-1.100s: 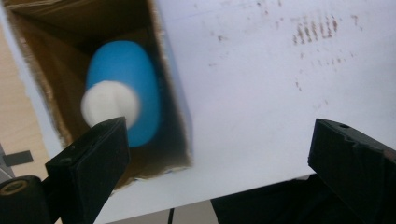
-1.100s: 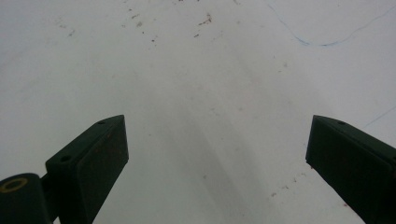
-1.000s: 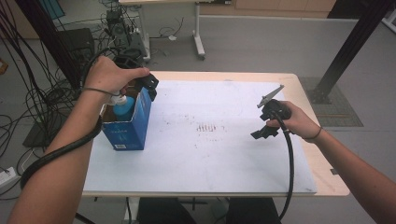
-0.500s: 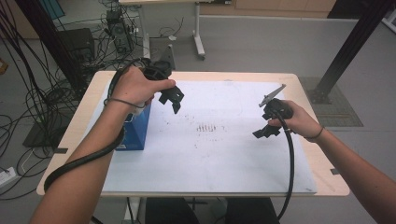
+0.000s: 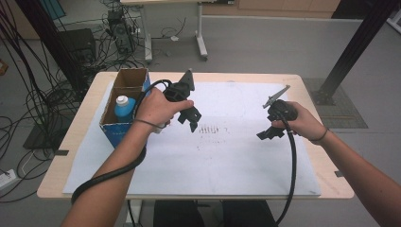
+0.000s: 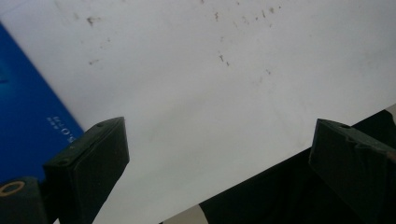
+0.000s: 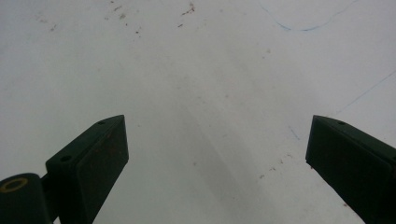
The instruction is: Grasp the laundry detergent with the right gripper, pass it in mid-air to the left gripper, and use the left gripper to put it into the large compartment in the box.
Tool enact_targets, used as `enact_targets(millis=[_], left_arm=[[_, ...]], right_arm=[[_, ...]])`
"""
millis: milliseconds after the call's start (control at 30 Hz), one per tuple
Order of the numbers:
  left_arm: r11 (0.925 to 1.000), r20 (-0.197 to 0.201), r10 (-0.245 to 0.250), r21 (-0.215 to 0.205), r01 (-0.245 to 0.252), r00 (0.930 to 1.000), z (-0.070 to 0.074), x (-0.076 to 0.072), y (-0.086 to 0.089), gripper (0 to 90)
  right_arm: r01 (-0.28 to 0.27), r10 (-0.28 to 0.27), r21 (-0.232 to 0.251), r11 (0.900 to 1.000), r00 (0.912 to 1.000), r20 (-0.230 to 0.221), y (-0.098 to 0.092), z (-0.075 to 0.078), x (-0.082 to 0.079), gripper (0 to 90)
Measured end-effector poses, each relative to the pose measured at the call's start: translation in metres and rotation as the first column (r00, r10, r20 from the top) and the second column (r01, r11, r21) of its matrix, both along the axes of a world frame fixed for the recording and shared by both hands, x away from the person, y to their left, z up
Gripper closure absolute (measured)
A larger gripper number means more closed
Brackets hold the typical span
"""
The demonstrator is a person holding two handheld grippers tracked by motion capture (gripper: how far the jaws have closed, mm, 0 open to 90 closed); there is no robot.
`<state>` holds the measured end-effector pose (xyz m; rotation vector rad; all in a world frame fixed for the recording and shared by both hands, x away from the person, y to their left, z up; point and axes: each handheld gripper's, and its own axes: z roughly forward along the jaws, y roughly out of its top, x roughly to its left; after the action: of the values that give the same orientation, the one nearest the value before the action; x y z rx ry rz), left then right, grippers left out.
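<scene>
Left gripper [image 5: 189, 118]: held in the left hand [image 5: 156, 106] above the white sheet [image 5: 213, 161], just right of the blue box [image 5: 113, 132]; its jaws are spread wide and nothing is held between them.
Left gripper view: two black jaws are seen far apart over the bare white sheet [image 6: 187, 84], with a blue wall of the box [image 6: 28, 121] at the left edge and the near edge of the sheet crossing below.
Right gripper [image 5: 267, 135]: held in the right hand [image 5: 298, 120] over the right part of the sheet, well apart from the left gripper; its jaws are likewise spread wide and empty.
Right gripper view: only speckled white sheet [image 7: 196, 93] is seen between the parted jaws.
Blue box: stood upright at the left side of the table [image 5: 312, 94], open at the top, with brown cardboard flaps at its far end.
Bottle [image 5: 124, 106]: a blue bottle with a white cap is stood upright inside the box, toward its near end; it is touched by neither gripper.
White sheet: most of the tabletop is covered by it; a cluster of small dark marks [image 5: 210, 128] is seen near its middle, between the two grippers.
Cables: one cable [image 5: 108, 175] is trailed along the left forearm, another [image 5: 292, 165] is hung from the right gripper toward the near edge.
</scene>
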<state>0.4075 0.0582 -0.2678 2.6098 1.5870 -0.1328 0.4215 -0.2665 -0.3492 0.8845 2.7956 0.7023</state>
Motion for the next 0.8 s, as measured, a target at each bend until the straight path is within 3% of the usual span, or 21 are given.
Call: enact_targets(millis=[233, 800], left_arm=[[0.9999, -0.007, -0.007, 0.011, 0.007, 1.0, -0.014, -0.001, -0.009, 5.2], [0.9999, 0.001, -0.016, 0.001, 0.016, 0.9999, -0.015, -0.003, -0.017, 5.2]], right_arm=[[-0.003, 0.003, 0.002, 1.0, 1.0, 0.005, 0.001, 0.001, -0.004, 5.6], [-0.006, 0.006, 0.016, 1.0, 1.0, 0.005, 0.0, 0.001, -0.004, 5.6]])
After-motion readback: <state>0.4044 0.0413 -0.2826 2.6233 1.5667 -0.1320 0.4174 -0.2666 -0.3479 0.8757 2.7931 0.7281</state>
